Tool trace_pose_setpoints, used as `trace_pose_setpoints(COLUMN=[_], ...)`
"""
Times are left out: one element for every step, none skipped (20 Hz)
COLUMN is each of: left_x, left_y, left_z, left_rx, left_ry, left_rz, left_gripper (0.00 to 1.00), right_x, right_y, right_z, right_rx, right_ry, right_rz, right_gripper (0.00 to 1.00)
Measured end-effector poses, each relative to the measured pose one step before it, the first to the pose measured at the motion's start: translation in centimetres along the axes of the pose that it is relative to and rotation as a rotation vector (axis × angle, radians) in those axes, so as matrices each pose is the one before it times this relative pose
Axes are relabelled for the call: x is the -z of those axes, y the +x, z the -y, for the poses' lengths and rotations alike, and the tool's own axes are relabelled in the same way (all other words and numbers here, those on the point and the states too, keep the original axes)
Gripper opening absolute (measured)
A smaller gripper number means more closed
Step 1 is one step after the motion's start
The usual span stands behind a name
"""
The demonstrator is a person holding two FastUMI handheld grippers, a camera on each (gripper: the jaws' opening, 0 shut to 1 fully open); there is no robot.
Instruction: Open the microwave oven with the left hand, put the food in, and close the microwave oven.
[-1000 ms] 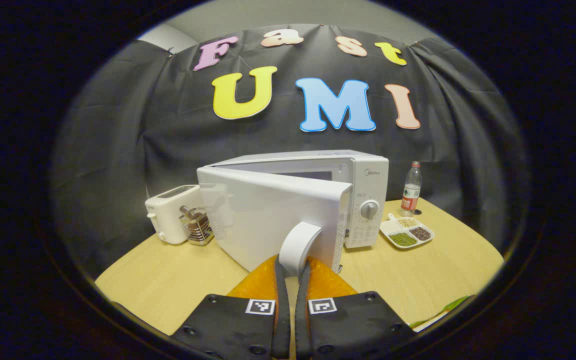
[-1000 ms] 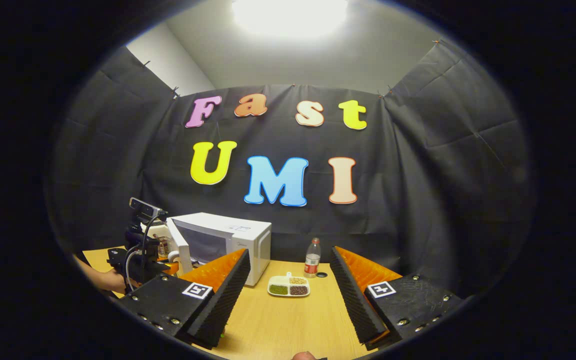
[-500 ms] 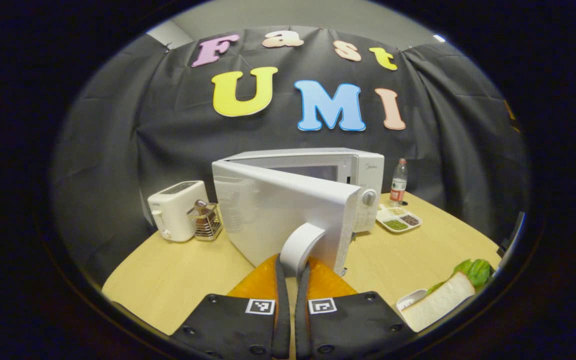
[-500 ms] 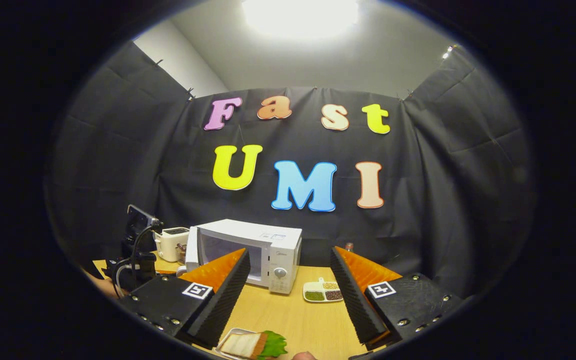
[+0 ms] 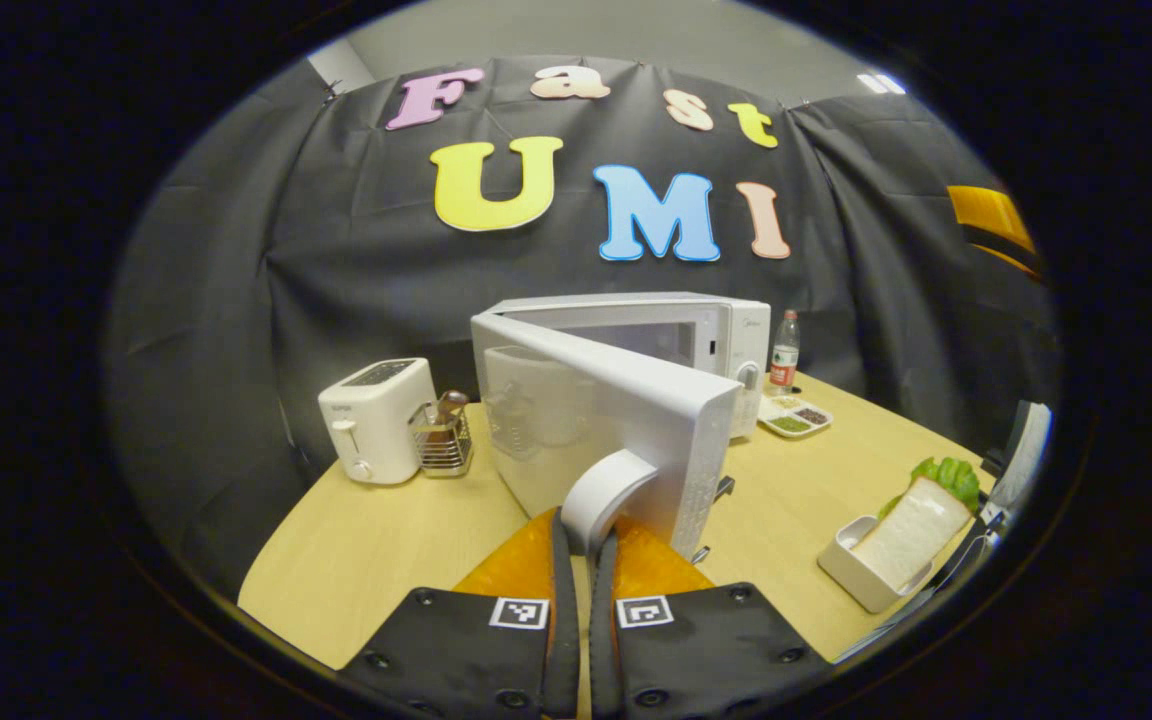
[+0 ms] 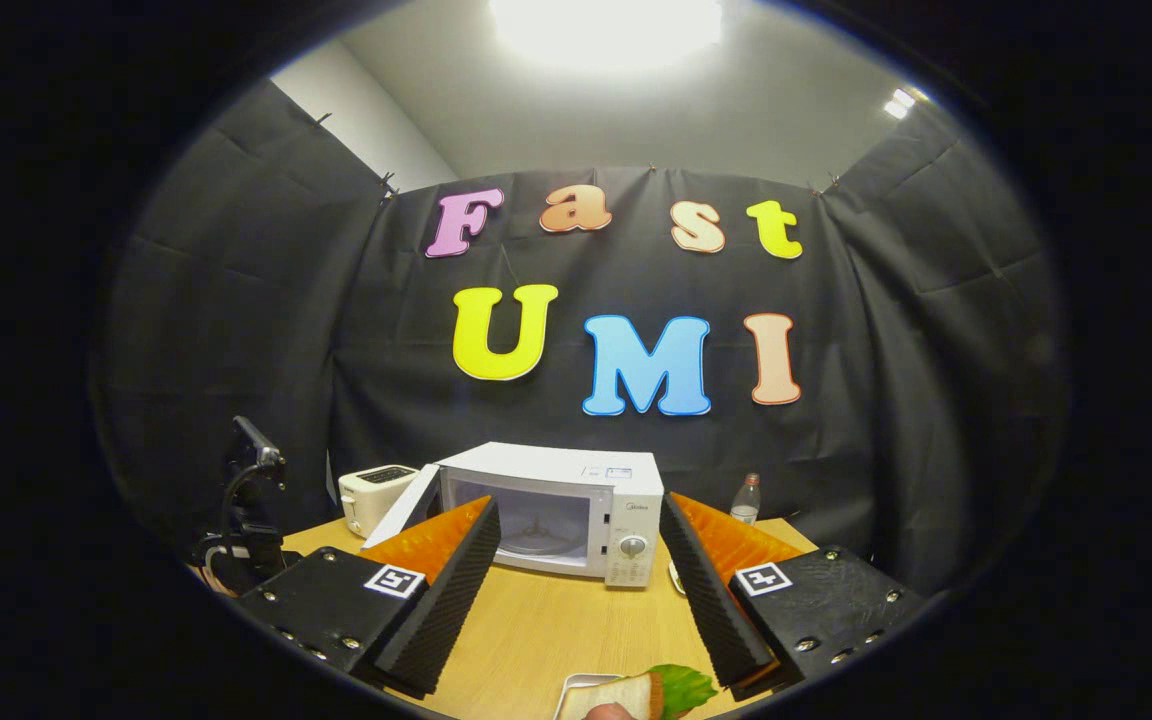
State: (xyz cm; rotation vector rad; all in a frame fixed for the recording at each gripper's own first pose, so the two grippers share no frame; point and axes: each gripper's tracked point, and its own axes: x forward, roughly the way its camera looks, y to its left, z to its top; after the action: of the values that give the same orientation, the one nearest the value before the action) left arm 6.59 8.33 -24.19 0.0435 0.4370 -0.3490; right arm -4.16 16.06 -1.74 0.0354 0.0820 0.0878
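The left gripper (image 5: 581, 535) has its jaws clenched on the microwave (image 5: 681, 335) door handle (image 5: 604, 487), swinging the door wide. The sandwich (image 6: 636, 692) waits on the counter (image 6: 556, 630) before the microwave, below the right gripper (image 6: 576, 590), jaws released, which must grasp it next.

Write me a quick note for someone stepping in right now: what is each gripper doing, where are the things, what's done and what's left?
Left gripper: jaws shut on the microwave's door handle, door swung well open.
Right gripper: jaws wide open, holding nothing, above the table facing the microwave.
Food: the sandwich, bread with lettuce, sits in a small white tray on the table, just below the right gripper.
Done: the door is open and the cavity looks bare apart from its turntable.
Left: pick up the food, set it inside, close the door.
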Motion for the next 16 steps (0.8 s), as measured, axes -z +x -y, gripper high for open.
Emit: trace_pose_setpoints(left_x=[0.002,0.238,0.149,0.111,0.046,0.090,0.223,0.202,0.044,-0.050,-0.142,-0.387,-0.311,-0.295,-0.831,-1.287], left_y=[-0.257,-0.252,0.092,-0.581,-0.187,-0.040,-0.172,-0.302,-0.374,-0.487,-0.657,-0.753,-0.747,-0.988,-1.114,-1.156], left_z=[-0.777,-0.989,-0.745,-0.813,-0.811,-0.913,-0.910,-0.792,-0.050,-0.599,-0.311,-0.492,-0.204,-0.265,-0.269,-0.230], left_rx=[-0.00085,-0.00245,-0.00949,-0.01113,-0.01648,-0.02073,-0.02398,-0.01953,0.00290,-0.01612,-0.01121,-0.02036,-0.01813,-0.01808,-0.02337,-0.02019], left_ry=[-0.00002,-0.00122,0.00306,-0.00117,-0.00461,-0.00412,-0.00669,-0.01024,-0.02296,-0.01449,-0.00439,0.00103,0.00483,0.00265,0.00408,0.00542], left_rz=[0.00421,0.00270,0.00298,0.00336,0.00443,0.00136,-0.00109,-0.00337,0.00146,0.00826,0.01048,0.01850,0.01058,0.00677,0.02090,0.02800], left_gripper=[0.15,0.15,0.15,0.12,0.12,0.14,0.14,0.14,0.15,0.15,0.21,0.37,0.52,0.66,0.81,0.95], right_x=[0.203,0.187,0.091,0.101,0.039,0.106,0.032,0.097,0.150,0.347,0.357,0.324,0.435,0.674,0.966,1.230], right_y=[0.179,0.079,0.068,0.086,0.236,0.186,0.116,0.127,0.224,0.199,0.272,0.146,0.184,0.158,0.213,0.164], right_z=[-0.692,-0.382,-0.479,-0.238,-0.268,-0.123,-0.005,0.040,0.128,0.127,0.300,0.323,0.437,0.585,0.439,0.262], right_rx=[-0.00175,0.00099,-0.00222,0.00008,-0.00191,-0.00079,-0.00155,-0.00271,-0.00558,-0.01005,-0.01026,-0.01206,-0.01019,-0.00883,-0.01638,-0.02187], right_ry=[-0.00568,-0.00358,0.00114,0.00317,0.00390,0.00098,-0.00157,-0.00520,-0.00665,-0.00458,0.00072,0.00441,0.00629,0.01069,0.01924,0.01891], right_rz=[-0.00459,-0.00561,-0.00667,-0.00494,-0.00849,-0.00717,-0.00797,-0.01090,-0.01464,-0.01674,-0.01890,-0.02010,-0.02105,-0.03175,-0.04207,-0.04912], right_gripper=[0.97,0.97,0.97,0.97,0.97,0.97,0.97,0.97,0.97,0.97,0.97,0.97,0.97,0.97,0.97,0.97])
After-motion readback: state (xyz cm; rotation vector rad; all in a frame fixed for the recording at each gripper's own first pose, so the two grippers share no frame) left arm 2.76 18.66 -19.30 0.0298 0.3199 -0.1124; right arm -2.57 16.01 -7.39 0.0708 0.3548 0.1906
